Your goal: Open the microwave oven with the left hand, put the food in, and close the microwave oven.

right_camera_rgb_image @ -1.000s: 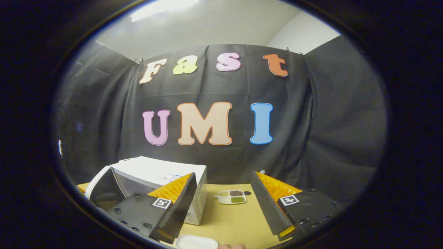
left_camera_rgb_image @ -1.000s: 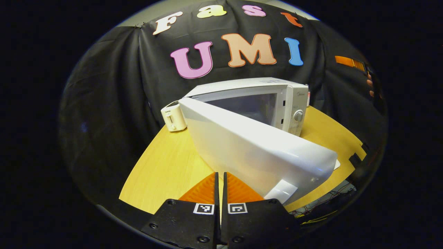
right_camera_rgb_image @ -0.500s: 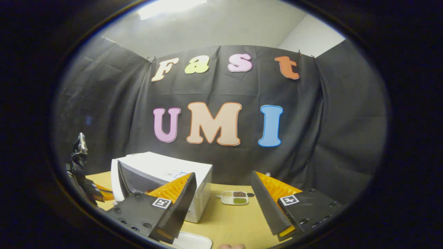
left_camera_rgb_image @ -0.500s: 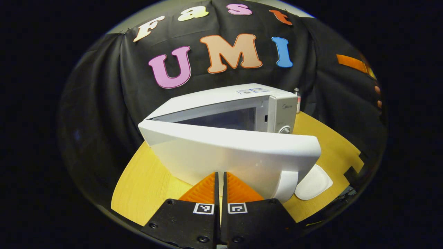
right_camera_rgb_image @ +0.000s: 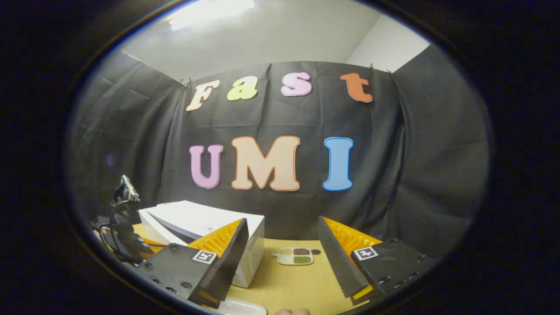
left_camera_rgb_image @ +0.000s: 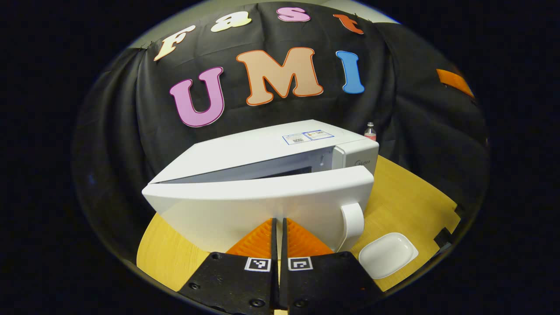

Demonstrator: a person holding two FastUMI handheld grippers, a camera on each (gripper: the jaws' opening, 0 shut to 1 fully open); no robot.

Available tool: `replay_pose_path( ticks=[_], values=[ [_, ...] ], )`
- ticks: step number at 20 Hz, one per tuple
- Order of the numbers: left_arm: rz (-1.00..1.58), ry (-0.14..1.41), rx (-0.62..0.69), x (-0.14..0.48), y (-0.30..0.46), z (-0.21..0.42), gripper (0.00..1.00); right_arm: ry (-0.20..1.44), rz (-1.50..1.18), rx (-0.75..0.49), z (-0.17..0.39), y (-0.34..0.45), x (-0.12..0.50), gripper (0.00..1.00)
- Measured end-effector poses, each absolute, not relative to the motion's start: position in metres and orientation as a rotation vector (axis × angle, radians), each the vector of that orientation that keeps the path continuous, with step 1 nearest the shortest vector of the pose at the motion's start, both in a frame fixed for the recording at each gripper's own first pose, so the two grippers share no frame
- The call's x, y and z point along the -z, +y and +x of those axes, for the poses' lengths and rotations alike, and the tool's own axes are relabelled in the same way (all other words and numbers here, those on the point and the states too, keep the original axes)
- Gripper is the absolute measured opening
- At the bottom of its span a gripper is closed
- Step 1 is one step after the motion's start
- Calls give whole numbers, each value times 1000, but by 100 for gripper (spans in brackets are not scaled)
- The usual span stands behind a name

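Left gripper view: glossy white microwave door (left_camera_rgb_image: 262, 205)

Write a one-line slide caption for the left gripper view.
Closed left claw against the nearly shut microwave door; white dish alongside.

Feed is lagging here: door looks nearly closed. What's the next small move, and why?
Probably keep nudging forward with the shut left tool, whose tips sit against the door. A gap remains between the door's top edge and the microwave, so it isn't latched yet.
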State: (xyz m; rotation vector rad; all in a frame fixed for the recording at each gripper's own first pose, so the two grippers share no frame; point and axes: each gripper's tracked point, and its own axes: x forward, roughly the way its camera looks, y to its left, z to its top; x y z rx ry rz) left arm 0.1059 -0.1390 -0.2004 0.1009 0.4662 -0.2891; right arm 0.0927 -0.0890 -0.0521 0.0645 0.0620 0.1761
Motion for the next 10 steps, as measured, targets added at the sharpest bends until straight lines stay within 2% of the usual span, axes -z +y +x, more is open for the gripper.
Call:
replay_pose_path(
  ticks=[2, 3, 4, 6, 7, 8, 9, 10],
  values=[
    [84, 473, 298, 203, -144, 114, 0, 57, 74, -166, 92, -92, 50, 89],
    [73, 477, 298, 204, -145, 118, 0, 46, 77, -162, 91, -95, 45, 97],
    [57, 478, 297, 205, -146, 122, 0, 40, 80, -161, 91, -96, 44, 89],
    [31, 484, 292, 203, -148, 130, 0, 42, 81, -155, 89, -99, 44, 89],
    [22, 482, 289, 203, -148, 133, 0, 44, 83, -151, 88, -101, 44, 97],
    [16, 482, 288, 202, -149, 136, 0, 44, 90, -146, 89, -101, 43, 97],
    [5, 487, 291, 204, -151, 134, 0, 43, 98, -144, 88, -102, 41, 89],
    [-3, 490, 292, 205, -152, 133, 0, 44, 107, -142, 87, -103, 40, 89]
  ],
)
